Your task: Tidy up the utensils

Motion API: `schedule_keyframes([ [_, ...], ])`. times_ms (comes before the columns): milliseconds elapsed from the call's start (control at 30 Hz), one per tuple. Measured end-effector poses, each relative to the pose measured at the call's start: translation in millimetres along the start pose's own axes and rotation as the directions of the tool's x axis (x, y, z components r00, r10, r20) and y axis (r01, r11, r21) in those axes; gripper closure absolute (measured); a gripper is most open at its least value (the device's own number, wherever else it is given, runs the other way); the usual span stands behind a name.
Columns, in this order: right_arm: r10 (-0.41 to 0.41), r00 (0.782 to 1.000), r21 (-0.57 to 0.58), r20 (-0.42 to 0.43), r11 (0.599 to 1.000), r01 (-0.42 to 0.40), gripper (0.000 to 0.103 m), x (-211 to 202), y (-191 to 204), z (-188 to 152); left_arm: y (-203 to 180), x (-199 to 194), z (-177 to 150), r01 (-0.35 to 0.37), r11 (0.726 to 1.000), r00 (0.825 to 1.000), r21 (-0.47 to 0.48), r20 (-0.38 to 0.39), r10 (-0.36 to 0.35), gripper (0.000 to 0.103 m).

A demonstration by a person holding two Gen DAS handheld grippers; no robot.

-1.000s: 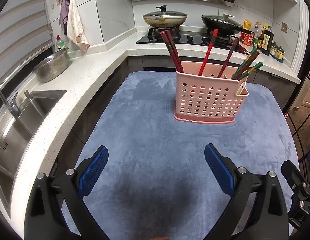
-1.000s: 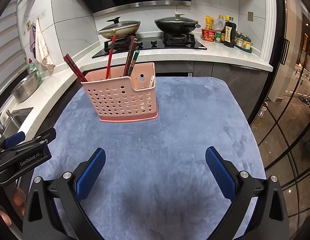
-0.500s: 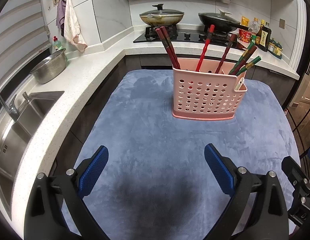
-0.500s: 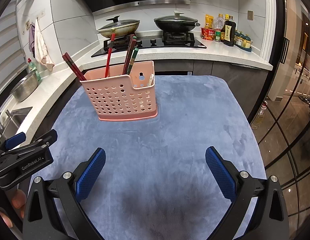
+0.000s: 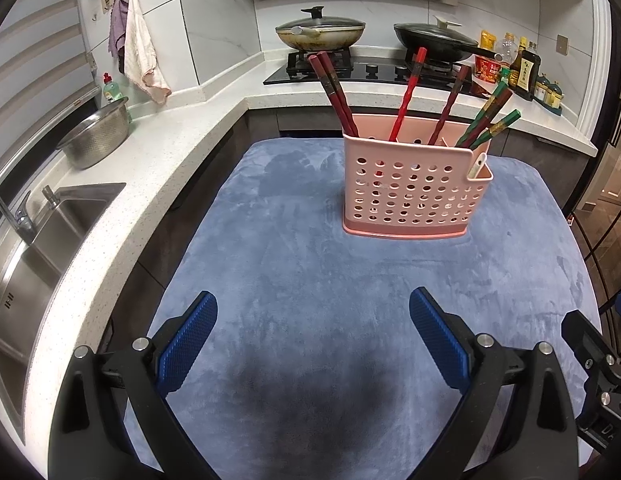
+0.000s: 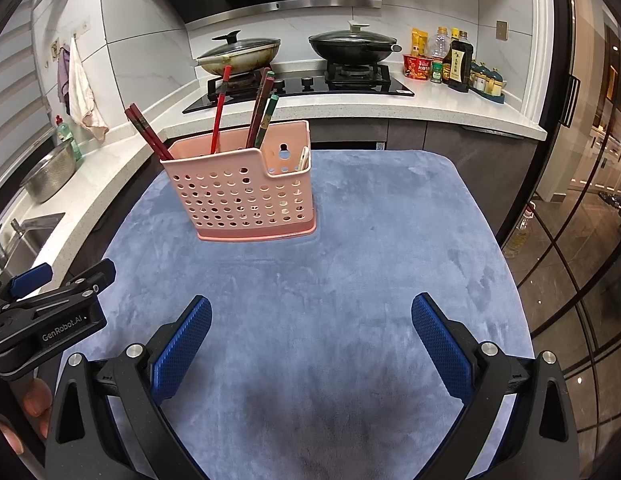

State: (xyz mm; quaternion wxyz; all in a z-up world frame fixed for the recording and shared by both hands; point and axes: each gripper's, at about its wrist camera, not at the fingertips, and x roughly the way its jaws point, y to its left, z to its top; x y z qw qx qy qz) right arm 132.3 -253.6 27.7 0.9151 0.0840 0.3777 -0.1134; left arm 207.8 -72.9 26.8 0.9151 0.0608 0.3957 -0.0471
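Observation:
A pink perforated utensil basket [image 5: 414, 188] stands upright on the blue-grey mat [image 5: 310, 280]; it also shows in the right wrist view [image 6: 242, 196]. Several red, dark and green chopsticks [image 5: 406, 96] lean out of its top, and a white spoon handle [image 5: 477, 165] sits in its small side pocket. My left gripper [image 5: 313, 320] is open and empty, well short of the basket. My right gripper [image 6: 311, 322] is open and empty too, over the mat's near part. The left gripper's body shows in the right wrist view [image 6: 50, 320].
A white counter [image 5: 122, 200] with a sink [image 5: 34, 256] and a steel colander [image 5: 96, 138] runs along the left. Behind the mat are a stove with two lidded pans [image 5: 320, 34] and condiment bottles [image 6: 456, 60]. Glass doors [image 6: 582, 200] stand at the right.
Both grippers have drawn slightly back and risen, so the basket appears a little farther away. Both stay open and empty. The basket has not moved.

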Motion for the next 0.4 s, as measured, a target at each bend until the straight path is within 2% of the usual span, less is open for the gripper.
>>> schedule_keyframes([
  [267,0.002,1.000,0.009,0.001,1.000,-0.002,0.006,0.5,-2.3,-1.5,-3.4,-1.0,-0.3,-0.016,1.000,1.000,0.020,0.012,0.016,0.011],
  [400,0.003,1.000,0.015,0.003,1.000,-0.003,0.006,1.2,-4.3,-1.2,-3.4,0.7,0.1,0.004,1.000,1.000,0.021,0.004,-0.004,0.011],
])
